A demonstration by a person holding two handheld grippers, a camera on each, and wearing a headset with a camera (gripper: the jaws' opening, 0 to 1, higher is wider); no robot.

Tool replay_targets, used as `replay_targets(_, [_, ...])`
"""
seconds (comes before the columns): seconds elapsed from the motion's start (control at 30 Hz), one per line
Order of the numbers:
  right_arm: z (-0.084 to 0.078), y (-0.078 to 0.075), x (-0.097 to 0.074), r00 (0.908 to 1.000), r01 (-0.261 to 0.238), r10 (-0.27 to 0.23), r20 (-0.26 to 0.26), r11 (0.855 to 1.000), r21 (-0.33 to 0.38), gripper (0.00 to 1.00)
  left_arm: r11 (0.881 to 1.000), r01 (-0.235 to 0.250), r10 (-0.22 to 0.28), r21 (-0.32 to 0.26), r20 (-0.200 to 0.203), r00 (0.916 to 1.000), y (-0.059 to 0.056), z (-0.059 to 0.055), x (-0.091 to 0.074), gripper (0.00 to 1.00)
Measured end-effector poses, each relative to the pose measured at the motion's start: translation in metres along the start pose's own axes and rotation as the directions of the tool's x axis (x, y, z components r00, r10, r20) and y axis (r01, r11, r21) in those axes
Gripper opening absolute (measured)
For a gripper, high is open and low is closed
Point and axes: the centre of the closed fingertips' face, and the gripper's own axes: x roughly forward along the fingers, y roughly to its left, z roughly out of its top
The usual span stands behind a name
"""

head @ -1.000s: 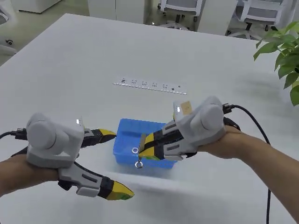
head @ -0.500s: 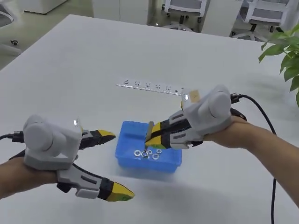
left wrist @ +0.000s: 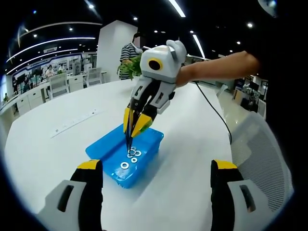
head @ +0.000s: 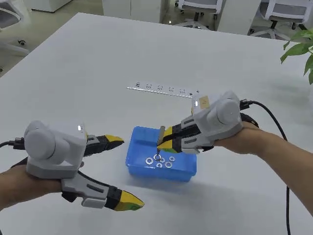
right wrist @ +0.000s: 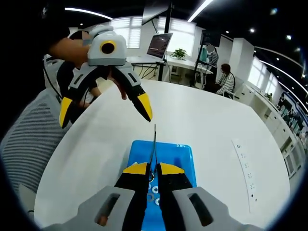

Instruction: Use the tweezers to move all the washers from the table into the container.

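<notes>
The right gripper (head: 165,143) is clamping a pair of tweezers (head: 161,133) between its closed yellow-tipped jaws and is holding them over a blue plastic container (head: 142,139) on a white table (head: 98,63). The tweezers are pointing down into the container, and their tips are sitting among the washers (head: 148,159) scattered on its floor. The views are not showing whether the tips are pinching a washer or only touching the pile. Several metal rings are lying loose in the middle of the tray, close to one another.

The left gripper (head: 126,172) is hovering just beside the container's left side with its jaws spread wide, gripping nothing. In the left gripper view, its two yellow tips are framing the container's near corner, with the right gripper standing above the tray beyond them. In the right gripper view, the tweezers are running straight forward from the closed jaws over the blue tray, and the open left gripper is hanging farther back.

A white power strip (head: 164,90) is lying flat on the table beyond the container, well apart from it. A green plant (head: 301,49) is leaning in at the table's right edge, and office chairs (head: 195,7) are standing past the far side.
</notes>
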Motion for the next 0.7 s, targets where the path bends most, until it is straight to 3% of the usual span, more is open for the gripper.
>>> replay_targets(0.7, [-0.024,-0.012,0.021,0.9998,0.003,-0.002,-0.019,1.0,0.022,0.08,1.0,0.009,-0.009,0.008,0.005,0.9999,0.019,0.004,0.008,0.93])
